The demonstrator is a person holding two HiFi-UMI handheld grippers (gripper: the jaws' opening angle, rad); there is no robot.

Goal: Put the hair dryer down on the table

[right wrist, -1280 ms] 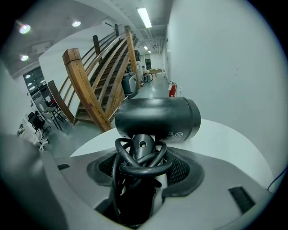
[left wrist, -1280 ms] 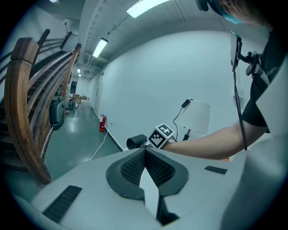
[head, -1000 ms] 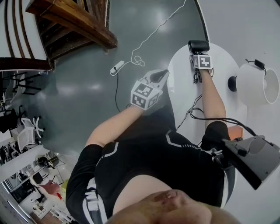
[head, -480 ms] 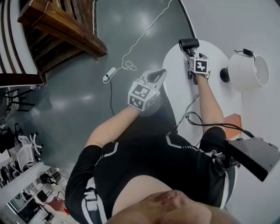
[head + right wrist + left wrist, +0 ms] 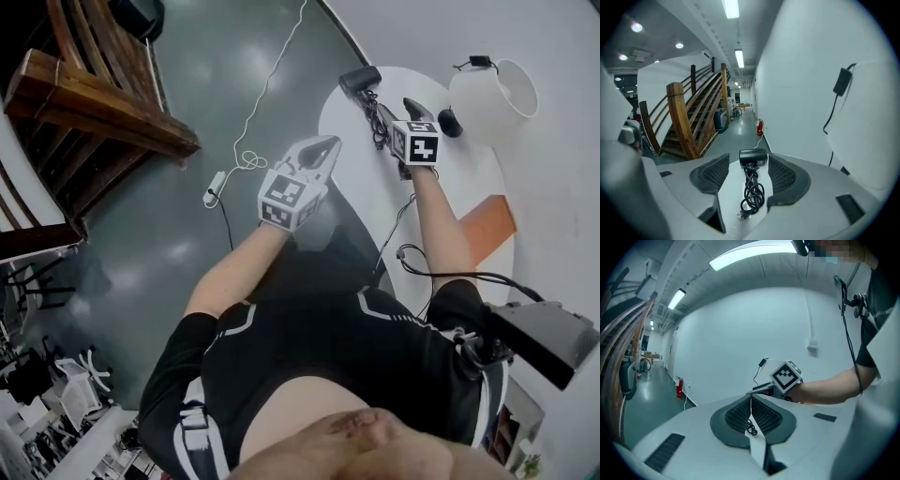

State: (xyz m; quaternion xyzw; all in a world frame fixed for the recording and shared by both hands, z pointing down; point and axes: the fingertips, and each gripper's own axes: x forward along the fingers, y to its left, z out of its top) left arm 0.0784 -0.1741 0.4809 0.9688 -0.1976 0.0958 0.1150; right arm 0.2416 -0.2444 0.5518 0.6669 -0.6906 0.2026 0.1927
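The hair dryer [image 5: 753,157] lies on the round white table [image 5: 469,178], close to the edge. Its black cord [image 5: 752,190] is gathered in loops beside the handle. Nothing touches the dryer; it rests there by itself.

The right gripper [image 5: 748,159] is above the table and looks along the cord toward the dryer. Its jaws have just been closing a little but stand wide. The dryer shows between them only because it lies farther ahead, and the pads do not press on it.

The left gripper [image 5: 750,399] is beside the table, over the grey floor [image 5: 187,234]. Its jaws are together and hold nothing, probably because this task needs one hand only. In my judgement the putting down is already done.
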